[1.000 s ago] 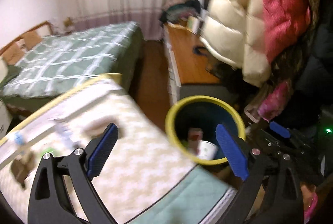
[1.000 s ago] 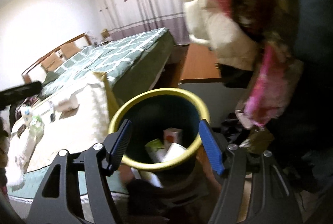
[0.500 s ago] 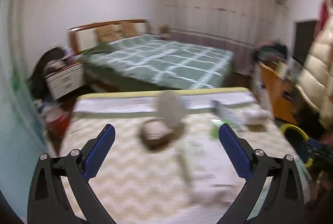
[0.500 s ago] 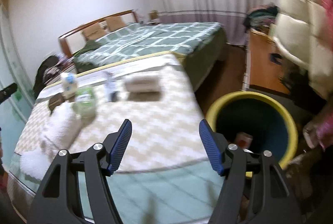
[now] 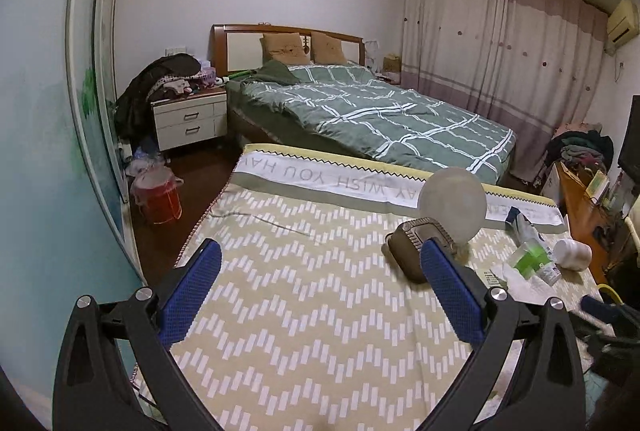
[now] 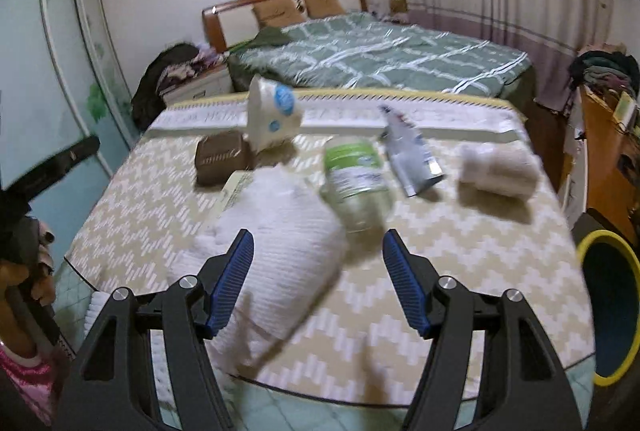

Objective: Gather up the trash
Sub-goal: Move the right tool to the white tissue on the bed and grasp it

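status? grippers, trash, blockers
Both grippers, left gripper and right gripper, open, empty. Green-label bottle lies ahead of right gripper, bin at right. White towel crowds it.

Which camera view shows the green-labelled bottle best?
The right wrist view is best: the green-labelled bottle lies near the middle of the bedspread, ahead of the open right gripper, though slightly blurred. The left wrist view shows it only small, near the right edge among other litter.
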